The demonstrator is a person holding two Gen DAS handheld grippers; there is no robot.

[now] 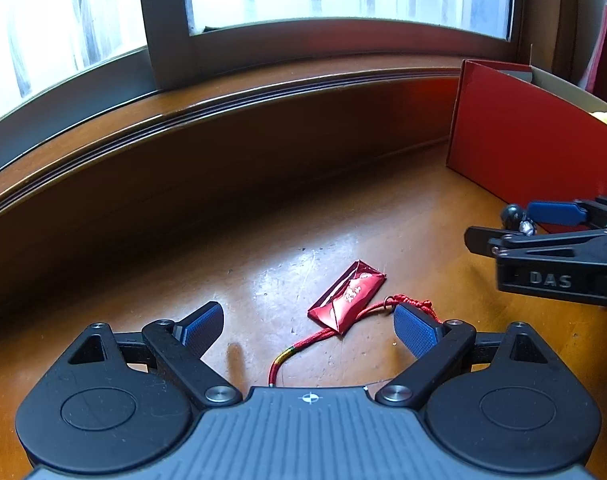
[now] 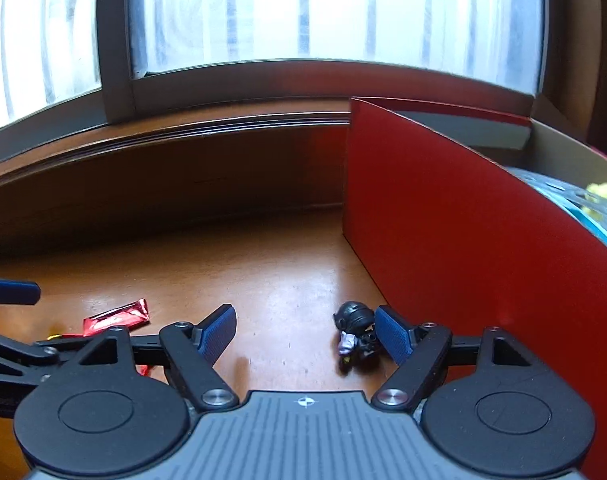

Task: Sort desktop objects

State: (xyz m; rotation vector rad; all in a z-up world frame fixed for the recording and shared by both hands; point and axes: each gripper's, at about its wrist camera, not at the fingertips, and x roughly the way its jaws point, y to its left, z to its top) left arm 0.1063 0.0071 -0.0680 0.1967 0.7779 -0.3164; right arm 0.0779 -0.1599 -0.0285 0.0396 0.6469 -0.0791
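Right gripper [image 2: 305, 334] gapes wide, small black figurine [image 2: 355, 334] against its right finger.

Raised letters reading "DAS" are showing on the black plastic body of the right gripper [image 1: 515, 228]; white characters on the red foil packet [image 1: 346, 297] are staying illegible.

A glossy brown wooden desktop [image 1: 231, 248] runs back to a raised, grooved wooden sill [image 1: 263, 96] of the same tone. Above it stands a grey-framed window [image 2: 115, 60] with a thick upright mullion. Pale sheer curtains [image 2: 335, 8] hang behind the glass, glowing with bright daylight that leaves soft white glare patches on the varnished desktop.
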